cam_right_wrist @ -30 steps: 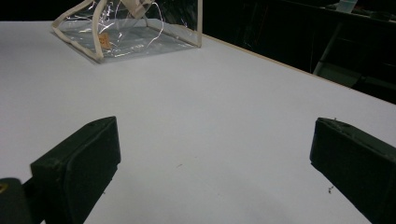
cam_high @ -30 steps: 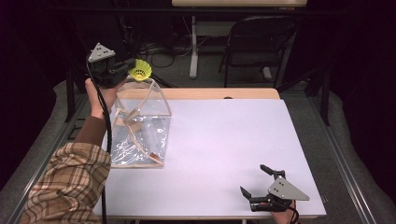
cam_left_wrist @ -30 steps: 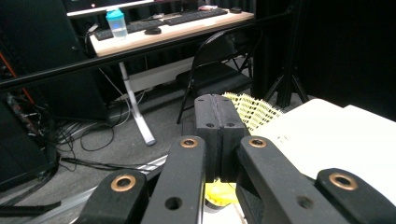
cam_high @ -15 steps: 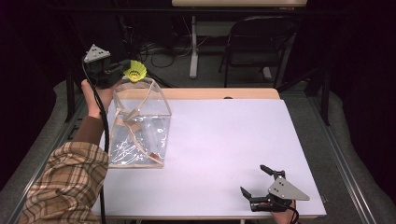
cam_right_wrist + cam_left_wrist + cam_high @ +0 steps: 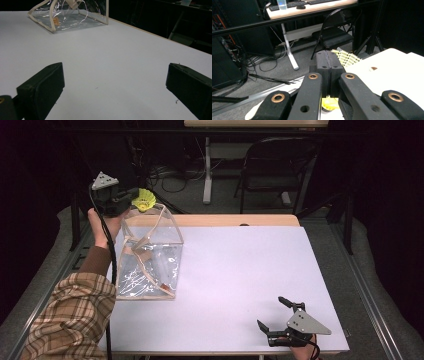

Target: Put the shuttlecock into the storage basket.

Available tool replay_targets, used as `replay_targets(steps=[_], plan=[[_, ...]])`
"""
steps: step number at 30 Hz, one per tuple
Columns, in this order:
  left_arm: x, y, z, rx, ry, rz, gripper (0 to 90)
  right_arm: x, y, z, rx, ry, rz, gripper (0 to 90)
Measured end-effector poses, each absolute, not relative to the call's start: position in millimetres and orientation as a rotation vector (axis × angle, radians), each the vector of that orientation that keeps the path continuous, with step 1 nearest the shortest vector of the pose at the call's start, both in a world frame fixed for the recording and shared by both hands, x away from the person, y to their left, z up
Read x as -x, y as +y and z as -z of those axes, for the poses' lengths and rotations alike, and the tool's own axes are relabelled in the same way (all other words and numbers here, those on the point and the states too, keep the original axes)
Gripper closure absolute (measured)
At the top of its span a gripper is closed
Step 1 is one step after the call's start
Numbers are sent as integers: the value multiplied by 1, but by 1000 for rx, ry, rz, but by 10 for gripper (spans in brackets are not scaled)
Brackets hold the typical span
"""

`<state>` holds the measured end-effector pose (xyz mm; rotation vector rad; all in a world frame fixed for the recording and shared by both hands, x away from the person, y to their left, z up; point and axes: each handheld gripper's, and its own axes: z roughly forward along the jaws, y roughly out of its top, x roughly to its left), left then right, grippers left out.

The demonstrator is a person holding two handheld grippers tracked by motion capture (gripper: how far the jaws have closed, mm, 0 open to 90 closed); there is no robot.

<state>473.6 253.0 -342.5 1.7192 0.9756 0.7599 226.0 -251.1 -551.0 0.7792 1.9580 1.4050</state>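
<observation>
Shuttle (image 5: pixel 145 200): yellow, clamped in L gripper (image 5: pixel 131 200), just above bag (image 5: pixel 150 255) mouth.
R gripper (image 5: pixel 280 317): jaws apart, empty, well apart from bag.
Nearer arm: L.

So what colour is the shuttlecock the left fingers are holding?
Yellow shuttlecock, best seen in the high view.

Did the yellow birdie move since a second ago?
Yes. The yellow birdie, in the left gripper, went a little up and away from the clear bag.

left gripper (image 5: pixel 131 199): raised, jaws closed | right gripper (image 5: pixel 278 316): low at near edge, jaws spread wide
</observation>
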Motion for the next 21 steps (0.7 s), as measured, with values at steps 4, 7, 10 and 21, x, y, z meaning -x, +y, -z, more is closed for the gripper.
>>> replay_targets(steps=[4, 7, 10, 21], plan=[[-474, 254, 346, -1718, 983, -759, 900, -226, -252, 551, -783, 1956, -1405, 16], [-475, 255, 349, -1719, 991, -754, 900, -226, -252, 551, -782, 1956, -1408, 16], [-476, 255, 352, -1722, 996, -751, 900, -226, -251, 551, -779, 1958, -1406, 16], [-477, 257, 361, -1716, 1010, -739, 900, -226, -251, 551, -777, 1957, -1405, 16]])
